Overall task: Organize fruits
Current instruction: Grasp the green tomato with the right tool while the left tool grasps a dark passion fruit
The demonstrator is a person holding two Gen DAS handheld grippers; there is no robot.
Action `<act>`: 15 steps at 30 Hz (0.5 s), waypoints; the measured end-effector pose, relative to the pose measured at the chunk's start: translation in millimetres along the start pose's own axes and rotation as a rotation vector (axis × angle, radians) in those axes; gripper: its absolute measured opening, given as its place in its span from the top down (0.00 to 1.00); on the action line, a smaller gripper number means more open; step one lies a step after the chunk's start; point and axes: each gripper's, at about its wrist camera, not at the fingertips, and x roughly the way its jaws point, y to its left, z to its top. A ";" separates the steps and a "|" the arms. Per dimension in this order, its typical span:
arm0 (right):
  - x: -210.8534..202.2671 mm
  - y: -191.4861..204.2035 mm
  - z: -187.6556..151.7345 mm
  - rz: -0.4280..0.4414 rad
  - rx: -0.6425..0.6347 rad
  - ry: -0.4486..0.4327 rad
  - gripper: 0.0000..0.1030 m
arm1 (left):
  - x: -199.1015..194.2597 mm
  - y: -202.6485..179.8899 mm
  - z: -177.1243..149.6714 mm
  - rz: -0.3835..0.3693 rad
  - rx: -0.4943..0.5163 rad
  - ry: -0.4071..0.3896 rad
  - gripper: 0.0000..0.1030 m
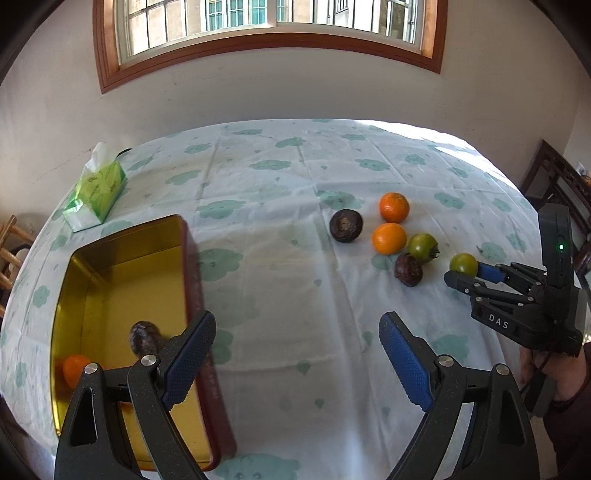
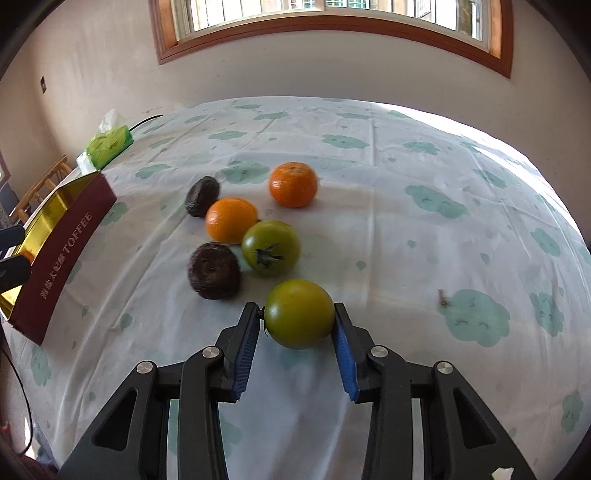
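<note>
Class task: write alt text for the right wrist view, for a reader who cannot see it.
The right gripper closes its blue pads around a green tomato on the tablecloth. Beyond lie another green tomato, two oranges, two dark fruits and a toffee tin.

Wood-framed window [image 1: 269, 22], pale wall [image 1: 258, 92], daylight

We see the bench [image 1: 280, 295] under a white cloth with green cloud prints | far left: green tissue pack [image 1: 96, 192] | left: gold tin [image 1: 122, 280], maroon-sided | centre-right, close together: two oranges [image 2: 293, 184], two dark fruits [image 2: 214, 270], two green tomatoes [image 2: 270, 248].
</note>
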 end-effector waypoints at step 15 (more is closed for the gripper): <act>7.9 -49.0 2.2 -0.089 0.082 -0.001 0.62 | 97.3 -82.6 31.0 -0.195 0.023 0.075 0.40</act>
